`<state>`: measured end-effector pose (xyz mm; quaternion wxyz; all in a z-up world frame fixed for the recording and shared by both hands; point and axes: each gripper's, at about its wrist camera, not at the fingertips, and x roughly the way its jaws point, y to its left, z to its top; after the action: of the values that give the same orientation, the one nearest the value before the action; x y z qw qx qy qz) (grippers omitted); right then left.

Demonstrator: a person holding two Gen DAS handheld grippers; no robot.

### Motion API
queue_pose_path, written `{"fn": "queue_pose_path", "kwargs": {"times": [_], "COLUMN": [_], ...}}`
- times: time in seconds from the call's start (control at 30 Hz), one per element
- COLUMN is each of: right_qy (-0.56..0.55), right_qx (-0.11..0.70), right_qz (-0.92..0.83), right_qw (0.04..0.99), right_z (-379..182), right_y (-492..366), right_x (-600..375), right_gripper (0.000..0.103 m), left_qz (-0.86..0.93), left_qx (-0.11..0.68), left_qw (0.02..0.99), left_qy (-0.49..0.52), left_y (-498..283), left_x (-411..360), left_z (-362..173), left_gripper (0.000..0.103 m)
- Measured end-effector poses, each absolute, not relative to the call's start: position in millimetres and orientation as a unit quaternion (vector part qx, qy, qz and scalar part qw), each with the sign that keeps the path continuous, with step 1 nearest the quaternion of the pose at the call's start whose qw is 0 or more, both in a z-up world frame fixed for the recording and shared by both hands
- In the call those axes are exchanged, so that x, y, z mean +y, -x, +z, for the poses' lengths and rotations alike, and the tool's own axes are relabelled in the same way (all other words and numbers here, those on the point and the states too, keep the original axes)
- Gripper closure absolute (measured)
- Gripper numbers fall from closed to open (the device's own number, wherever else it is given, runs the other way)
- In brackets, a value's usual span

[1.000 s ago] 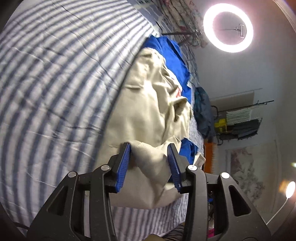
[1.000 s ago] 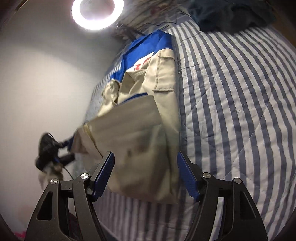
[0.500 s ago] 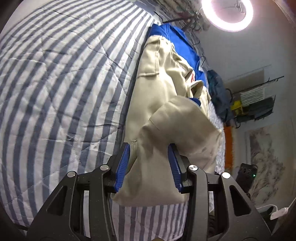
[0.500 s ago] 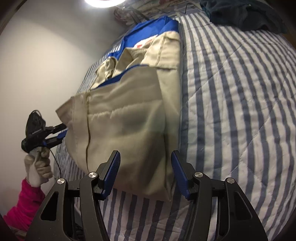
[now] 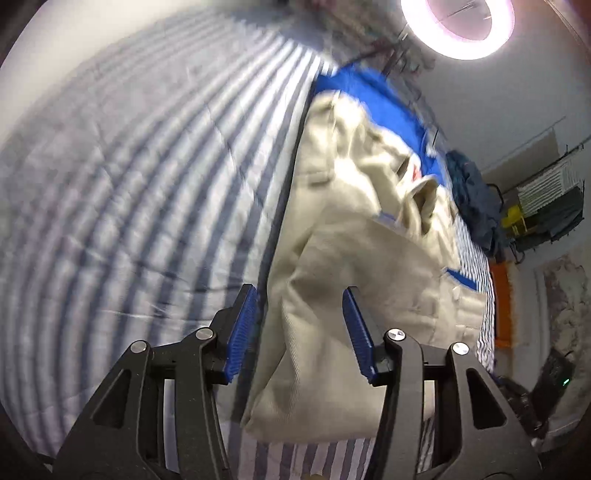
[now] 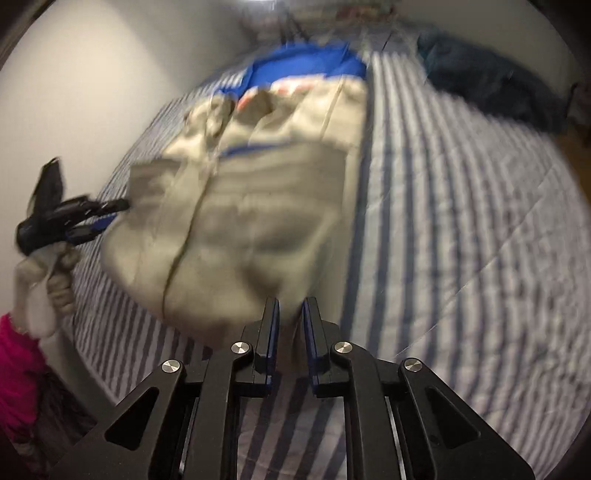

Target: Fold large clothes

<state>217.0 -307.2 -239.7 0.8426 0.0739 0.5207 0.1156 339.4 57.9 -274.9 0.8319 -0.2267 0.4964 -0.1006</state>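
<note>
A large beige garment [image 5: 354, 258] with blue trim lies on the striped bed, its lower part folded back over its upper part. The left gripper [image 5: 300, 328] stands over the garment's near corner. Its jaws are opening, and a gap shows between the cloth and the left pad [image 5: 242, 332]. In the right wrist view that left gripper [image 6: 110, 214] sits at the garment's [image 6: 251, 206] left edge. The right gripper [image 6: 290, 332] is closing, its pads narrow around a fold of the near hem. Both views are blurred.
The bed's blue-and-white striped quilt [image 5: 129, 203] stretches wide beside the garment. A dark blue heap of clothes [image 6: 491, 85] lies at the bed's far side. A ring light [image 5: 458, 26] glows above. A gloved hand [image 6: 48, 291] and pink sleeve [image 6: 14, 354] show at the left.
The right jaws went from wide to nearly together on the garment's near hem. The left jaws spread a little off the cloth. Both cameras rolled and shifted sideways.
</note>
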Motion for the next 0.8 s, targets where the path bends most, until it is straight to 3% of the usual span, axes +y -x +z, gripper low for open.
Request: {"fn": "queue_pose_path", "kwargs": {"times": [0.2, 0.53, 0.8], "right_qy": [-0.036, -0.015, 0.006], "right_qx": [0.455, 0.499, 0.507], "right_qz": [0.107, 0.12, 0.093], "right_qw": [0.884, 0.858, 0.857], "right_z": [-222, -284, -262], "right_y": [-237, -317, -312], "right_x": [-287, -230, -234], "right_gripper": [0.091, 0.091, 0.091], "left_qz": [-0.123, -0.104, -0.094], "left_qx": [0.427, 0.486, 0.481], "left_qw": [0.885, 0.861, 0.862], "left_qy": [0.136, 0.111, 0.13], "left_y": [-326, -365, -355], "left_x": [20, -7, 7], "left_z": [-241, -306, -285], "left_gripper": [0.052, 0.055, 0.055]}}
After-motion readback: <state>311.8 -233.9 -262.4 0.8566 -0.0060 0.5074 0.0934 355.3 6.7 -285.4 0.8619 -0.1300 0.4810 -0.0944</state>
